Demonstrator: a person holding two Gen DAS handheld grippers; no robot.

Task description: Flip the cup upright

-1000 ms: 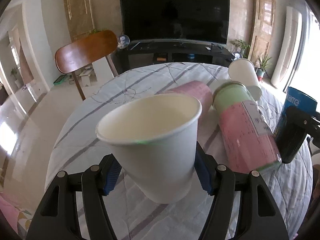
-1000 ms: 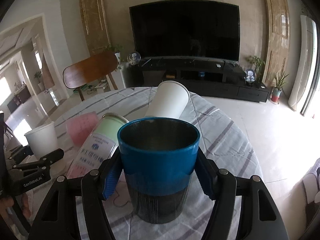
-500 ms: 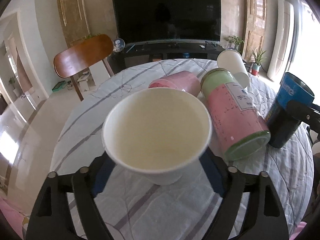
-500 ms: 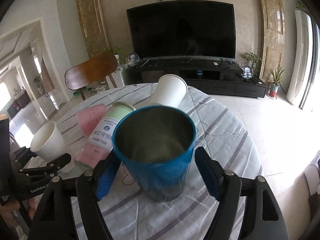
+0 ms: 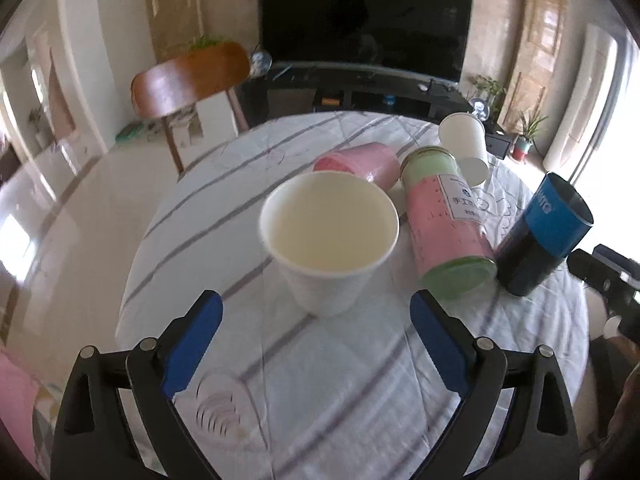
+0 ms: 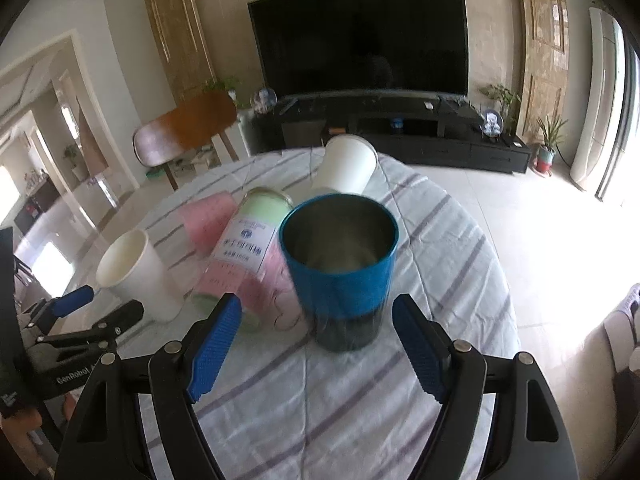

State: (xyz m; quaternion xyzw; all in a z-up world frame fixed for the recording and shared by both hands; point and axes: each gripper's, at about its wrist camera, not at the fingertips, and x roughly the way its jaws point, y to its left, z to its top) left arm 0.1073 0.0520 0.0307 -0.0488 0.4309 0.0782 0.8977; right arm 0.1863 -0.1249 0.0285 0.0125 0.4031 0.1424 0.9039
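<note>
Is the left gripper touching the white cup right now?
Apart. The left wrist view shows tablecloth between each open finger of the left gripper and the white cup.

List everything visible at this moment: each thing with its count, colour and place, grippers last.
paper cup: 2, white; one upright in front of left gripper, one lying at the far side
mug: 1, blue and black, upright in front of right gripper
jar: 1, pink and green, lying between cup and mug
pink cup: 1, lying behind
table: 1, striped white cloth
chair: 1, brown, beyond table
television: 1, black, on the wall
left gripper: open
right gripper: open
</note>
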